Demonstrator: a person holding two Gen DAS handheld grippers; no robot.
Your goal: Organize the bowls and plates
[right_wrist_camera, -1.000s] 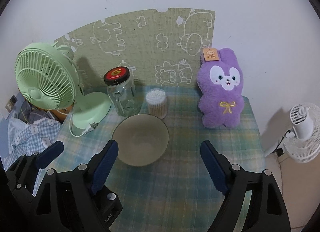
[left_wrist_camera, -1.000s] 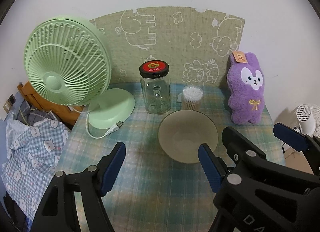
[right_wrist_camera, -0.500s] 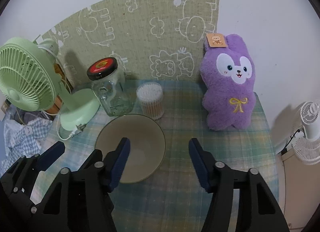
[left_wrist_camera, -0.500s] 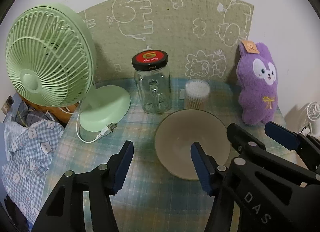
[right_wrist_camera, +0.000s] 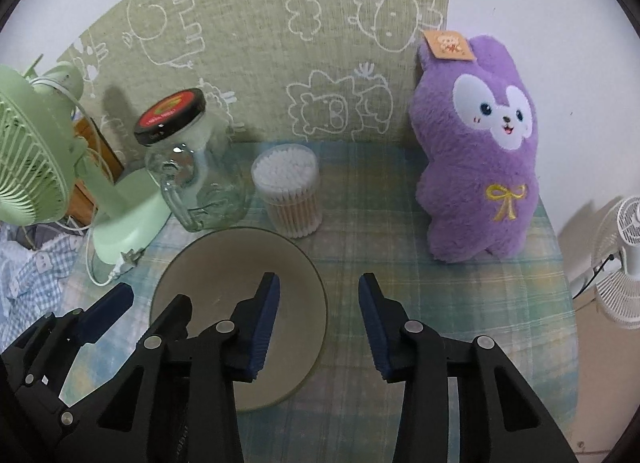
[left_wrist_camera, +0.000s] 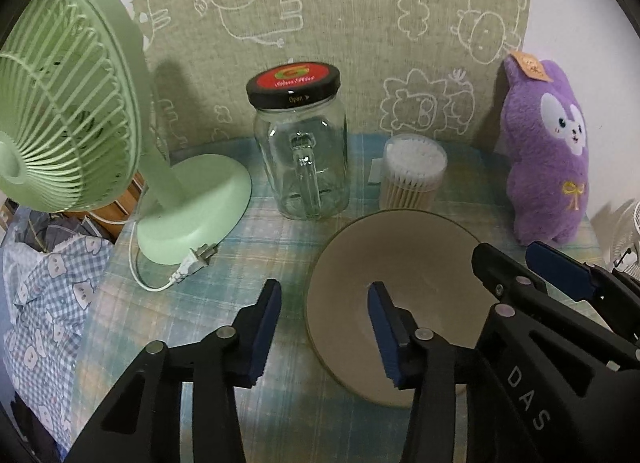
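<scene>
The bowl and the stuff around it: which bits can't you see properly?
- Bowl: in both views, hand-held gripper fingers cover its near rim.
- Fan: left wrist view, left edge cuts its cage.
- Jar lid: left wrist view, print too small to read.
- Cotton swabs: right wrist view, the bowl hides the tub's foot.

"open" on the jar lid [left_wrist_camera: 293, 86]; "das" on the right gripper [left_wrist_camera: 528, 397].

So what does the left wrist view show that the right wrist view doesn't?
Only the left wrist view shows the fan's full grille and the jar's handle head-on. Only the right shows the bare tablecloth right of the bowl and more of the white floor fan. Both show the bowl, cotton swabs, purple plush and both open tools.
</scene>
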